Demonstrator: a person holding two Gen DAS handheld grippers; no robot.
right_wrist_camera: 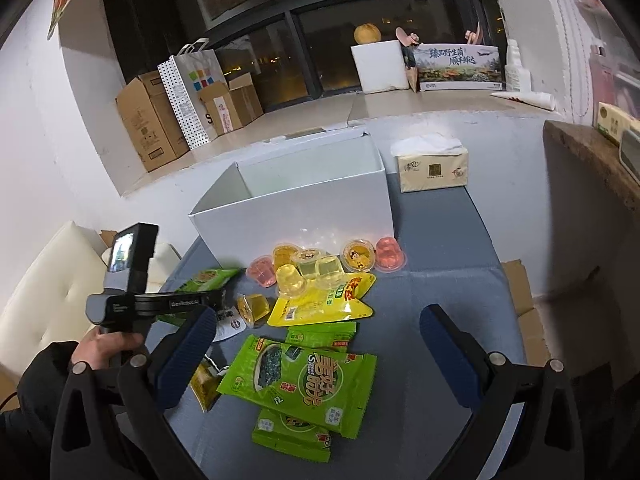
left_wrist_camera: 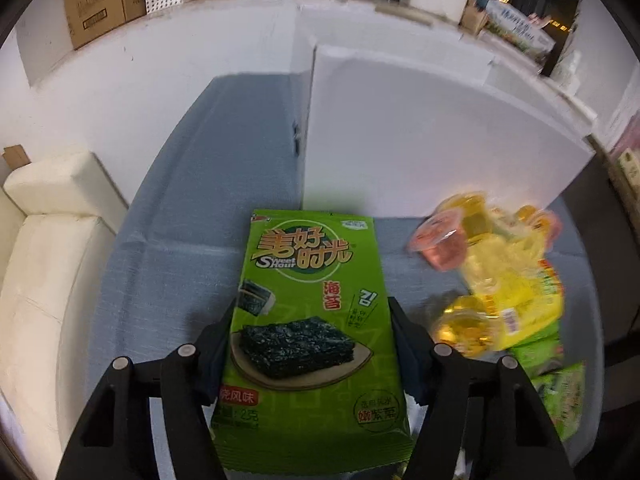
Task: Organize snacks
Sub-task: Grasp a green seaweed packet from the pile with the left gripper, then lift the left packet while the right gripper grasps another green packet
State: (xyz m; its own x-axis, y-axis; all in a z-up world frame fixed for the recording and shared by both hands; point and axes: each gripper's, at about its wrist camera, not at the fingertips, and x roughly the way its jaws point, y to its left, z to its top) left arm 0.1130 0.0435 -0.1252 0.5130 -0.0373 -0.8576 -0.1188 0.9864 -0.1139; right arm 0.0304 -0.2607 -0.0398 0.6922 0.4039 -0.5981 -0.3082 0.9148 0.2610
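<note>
Left wrist view: my left gripper is clamped on a green seaweed packet, held at the lower centre of the frame over the blue tablecloth, with the white box at upper right. In the right wrist view my right gripper stands wide apart and holds nothing, above more seaweed packets at lower centre. Jelly cups and a yellow pouch lie mid-frame, just before the open box.
</note>
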